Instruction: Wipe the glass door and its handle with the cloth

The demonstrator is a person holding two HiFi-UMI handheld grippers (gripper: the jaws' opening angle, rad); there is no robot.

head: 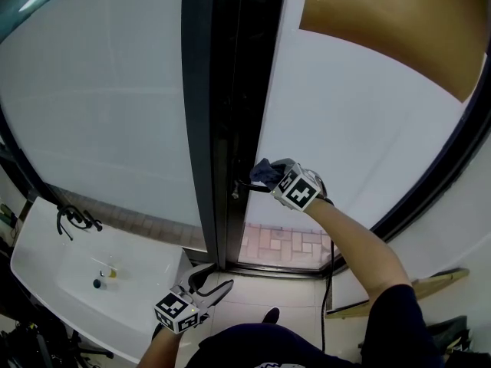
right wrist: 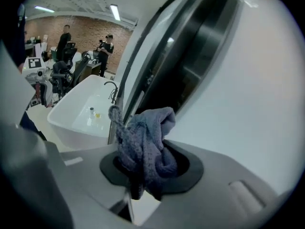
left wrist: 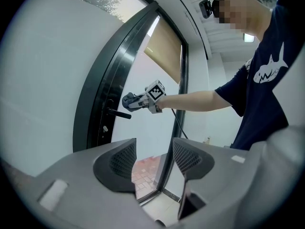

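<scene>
Right gripper (head: pixel 270 176): jaws clamped on the cloth (right wrist: pixel 145 147), held at mid-height of the door, just right of centre in the head view.
Cloth: blue-grey knit, bunched into a knot. It sticks out of the jaws toward the dark door frame (head: pixel 230 113), with one loose tail rising at its left in the right gripper view.
Cloth and handle: the cloth sits just above the free end of the handle (head: pixel 247 184). Contact cannot be told.
Handle: black lever. Its long axis lies level, running from the dark frame out toward the frosted pane, to the right in the head view.
Glass door (head: pixel 360 136): frosted pane. Its long axis is upright, top to bottom of the head view, with a tan blind (head: pixel 383 21) at upper right.
Left gripper (left wrist: pixel 152 163): jaws wide apart and nothing between them. It is held low at the bottom centre of the head view and aimed up at the door.
Through the left jaws: reddish paving (head: pixel 284 244) and the door's lower edge.
Sink (head: pixel 38 271): white basin at lower left, with a black tap (head: pixel 73 219) on its rim.
Markings: black-and-white squares on each marker cube (left wrist: pixel 155 90), and a white shark drawing on the person's dark shirt (left wrist: pixel 267 70).
Background: two people (right wrist: pixel 64 39) stand before a brick wall (right wrist: pixel 78 30), upper left of the right gripper view.
</scene>
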